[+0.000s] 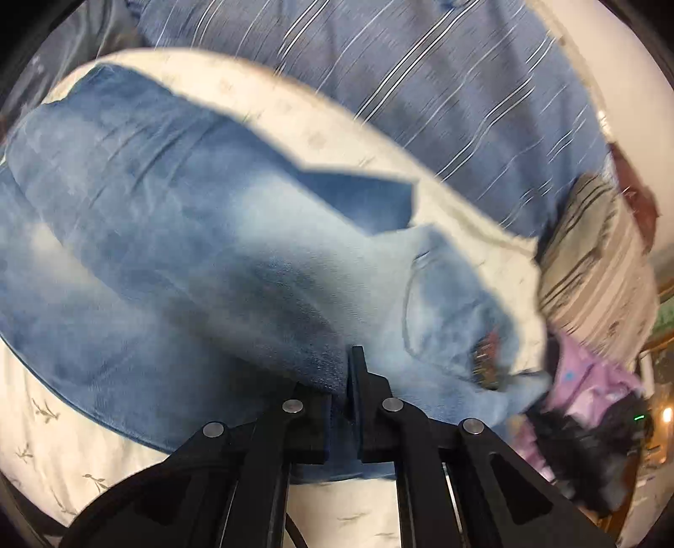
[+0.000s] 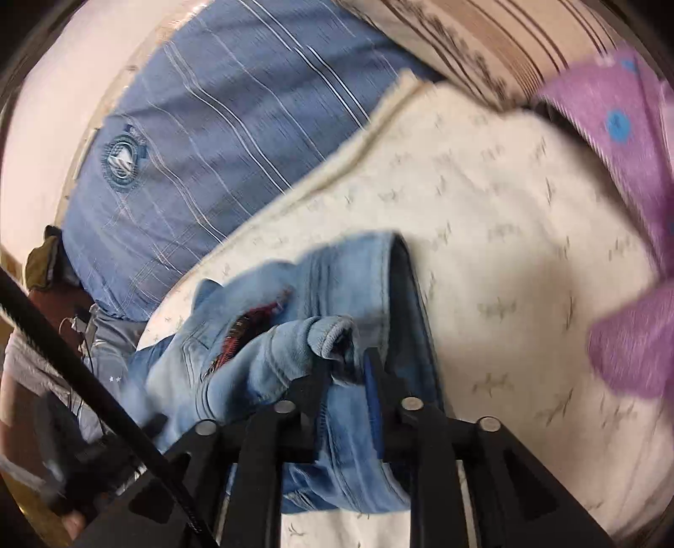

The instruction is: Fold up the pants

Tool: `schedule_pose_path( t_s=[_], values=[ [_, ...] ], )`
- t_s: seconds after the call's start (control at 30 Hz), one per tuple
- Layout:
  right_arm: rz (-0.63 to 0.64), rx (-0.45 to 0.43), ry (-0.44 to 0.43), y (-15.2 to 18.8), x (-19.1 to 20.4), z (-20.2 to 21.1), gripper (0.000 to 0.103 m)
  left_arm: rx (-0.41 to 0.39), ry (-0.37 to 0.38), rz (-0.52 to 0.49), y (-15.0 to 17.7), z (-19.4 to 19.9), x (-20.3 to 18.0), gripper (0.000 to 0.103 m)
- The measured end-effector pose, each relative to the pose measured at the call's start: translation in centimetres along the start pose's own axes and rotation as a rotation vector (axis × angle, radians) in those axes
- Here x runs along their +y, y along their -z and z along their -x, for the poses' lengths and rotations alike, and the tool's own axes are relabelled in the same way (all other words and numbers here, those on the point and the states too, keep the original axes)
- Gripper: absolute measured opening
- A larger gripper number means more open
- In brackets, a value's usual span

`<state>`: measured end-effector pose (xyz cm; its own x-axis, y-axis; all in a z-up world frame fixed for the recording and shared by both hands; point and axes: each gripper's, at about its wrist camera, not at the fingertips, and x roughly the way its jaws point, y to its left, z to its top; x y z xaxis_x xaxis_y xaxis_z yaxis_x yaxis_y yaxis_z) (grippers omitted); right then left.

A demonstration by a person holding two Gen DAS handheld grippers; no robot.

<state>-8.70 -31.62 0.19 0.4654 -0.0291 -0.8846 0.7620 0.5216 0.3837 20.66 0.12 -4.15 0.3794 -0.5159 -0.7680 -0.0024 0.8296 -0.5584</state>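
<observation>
The pants are light blue jeans (image 1: pixel 177 219) spread over a white bedsheet (image 1: pixel 295 118). In the left wrist view they fill the middle and left, with a pocket (image 1: pixel 438 303) at the right. My left gripper (image 1: pixel 343 379) is shut on a fold of the jeans, and the cloth hides its left finger. In the right wrist view the jeans (image 2: pixel 261 337) hang bunched, waistband end up. My right gripper (image 2: pixel 349 366) is shut on the jeans near a rolled edge and holds them above the sheet (image 2: pixel 505 253).
A person in a blue striped shirt (image 1: pixel 442 84) (image 2: pixel 202 126) stands at the bed's far side. A striped pillow (image 1: pixel 589 261) (image 2: pixel 484 38) and purple clothing (image 1: pixel 581 379) (image 2: pixel 632 189) lie beside the jeans. Both views are motion-blurred.
</observation>
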Motion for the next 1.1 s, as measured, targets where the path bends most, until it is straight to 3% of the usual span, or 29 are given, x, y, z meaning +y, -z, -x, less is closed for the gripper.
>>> schedule_pose_path(
  t_s=[0.07, 0.1, 0.13, 0.27, 0.33, 0.4, 0.47, 0.5, 0.57, 0.6, 0.63, 0.67, 0.73, 0.83, 0.93, 1.0, 1.03, 1.1],
  values=[
    [-0.046, -0.009, -0.033, 0.6, -0.9, 0.7, 0.045, 0.016, 0.017, 0.015, 0.3, -0.1, 0.7, 0.010],
    [-0.082, -0.025, -0.039, 1.2, -1.5, 1.4, 0.067, 0.018, 0.020, 0.014, 0.4, 0.1, 0.9, 0.012],
    [-0.106, -0.033, -0.047, 1.7, -1.9, 1.8, 0.075, 0.017, 0.016, 0.014, 0.1, 0.0, 1.1, 0.015],
    [-0.192, -0.030, -0.187, 3.3, -3.4, 2.7, 0.075, 0.005, 0.023, 0.033, -0.3, 0.1, 1.6, 0.028],
    [-0.200, -0.034, -0.226, 3.1, -3.3, 2.7, 0.075, -0.004, 0.023, 0.046, -0.6, 0.0, 1.6, 0.030],
    [-0.186, -0.050, -0.215, 2.9, -2.9, 2.8, 0.075, 0.005, 0.019, 0.051, -0.8, -0.1, 1.7, 0.032],
    [-0.169, -0.026, -0.099, 2.3, -2.7, 1.8, 0.075, 0.006, 0.012, 0.064, -1.3, -0.8, 1.9, 0.032],
    [-0.174, -0.019, -0.026, 2.1, -2.8, 1.3, 0.074, 0.006, 0.009, 0.066, -1.5, -1.2, 1.9, 0.032],
    [-0.171, 0.000, -0.013, 1.6, -3.0, 0.5, 0.053, 0.011, 0.012, 0.062, -1.8, -1.8, 1.7, 0.031],
    [-0.155, 0.011, -0.029, 1.3, -2.8, 0.3, 0.031, 0.018, 0.011, 0.057, -1.9, -2.1, 1.6, 0.028],
    [-0.124, 0.017, -0.027, 1.1, -2.3, 0.2, 0.021, 0.018, 0.009, 0.056, -2.0, -2.7, 1.3, 0.019],
    [-0.065, 0.001, 0.024, 0.9, -1.4, 0.4, 0.018, 0.009, 0.008, 0.060, -2.0, -2.6, 1.3, 0.009],
    [-0.014, -0.047, 0.042, 1.1, -0.5, 1.5, 0.014, -0.007, 0.030, 0.067, -2.1, -1.9, 1.1, 0.006],
    [0.031, -0.149, -0.002, 1.0, 0.5, 4.2, 0.012, -0.097, 0.093, 0.022, -1.6, 1.9, -0.1, 0.006],
    [0.026, -0.199, -0.017, 1.5, 0.6, 6.7, 0.012, -0.114, 0.127, -0.011, -0.2, 4.7, -0.5, 0.006],
    [0.033, -0.182, 0.028, 2.6, 0.9, 7.0, 0.012, -0.068, 0.061, -0.057, 1.4, 3.3, -0.2, 0.006],
    [0.040, -0.153, 0.100, 3.4, 1.0, 6.1, 0.013, -0.050, 0.032, -0.069, 1.9, 2.3, 0.1, 0.007],
    [0.072, -0.032, 0.228, 4.0, 1.0, 2.8, 0.014, 0.025, -0.036, -0.037, 2.8, -1.5, 1.6, 0.007]
  ],
)
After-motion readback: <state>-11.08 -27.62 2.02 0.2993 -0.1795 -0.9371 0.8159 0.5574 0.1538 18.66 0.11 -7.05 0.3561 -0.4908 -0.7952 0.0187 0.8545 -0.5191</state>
